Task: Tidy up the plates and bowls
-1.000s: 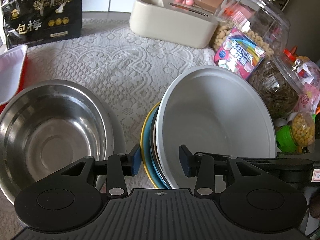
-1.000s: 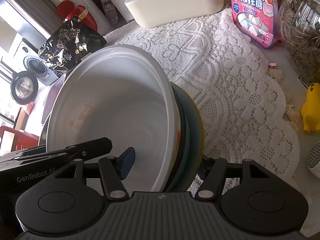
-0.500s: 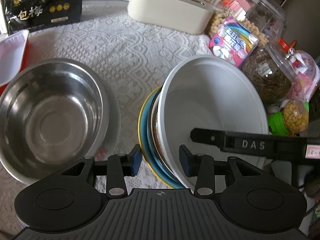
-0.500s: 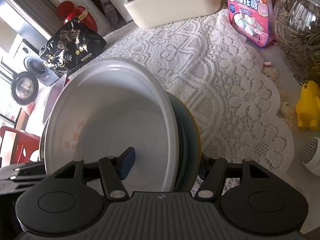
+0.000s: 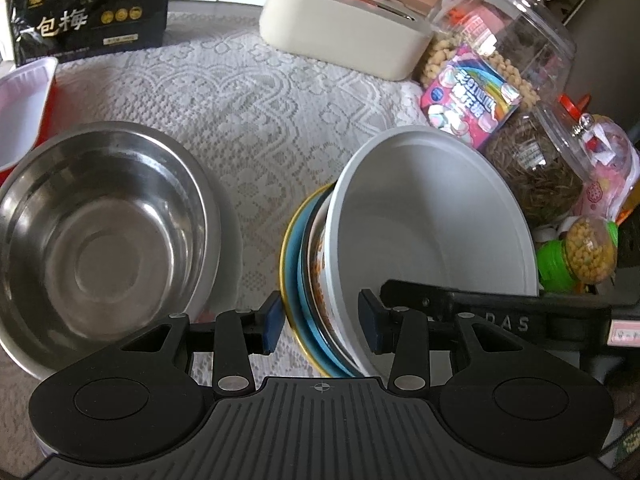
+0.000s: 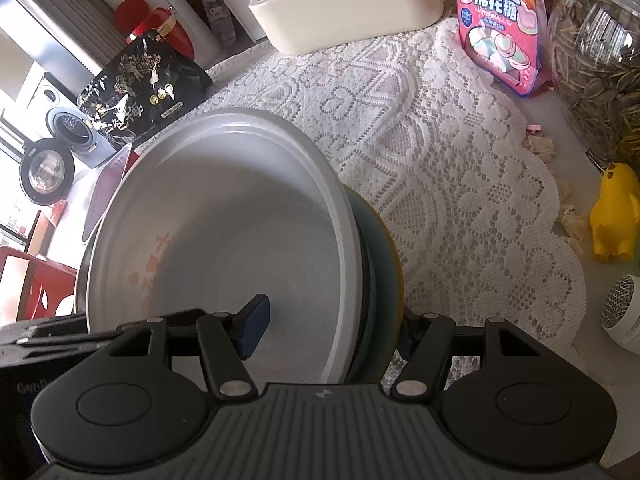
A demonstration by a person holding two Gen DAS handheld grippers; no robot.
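Both claws grip one stack: a white bowl nested on a blue plate, tilted above the lace cloth. The left claw is clamped across the stack's near rim, one pad outside the plate, one inside the bowl. The right claw is clamped likewise on the opposite rim. A steel bowl sits just beside the stack. Jars and a marshmallow bag crowd the table's right edge; a cream box stands at the far edge.
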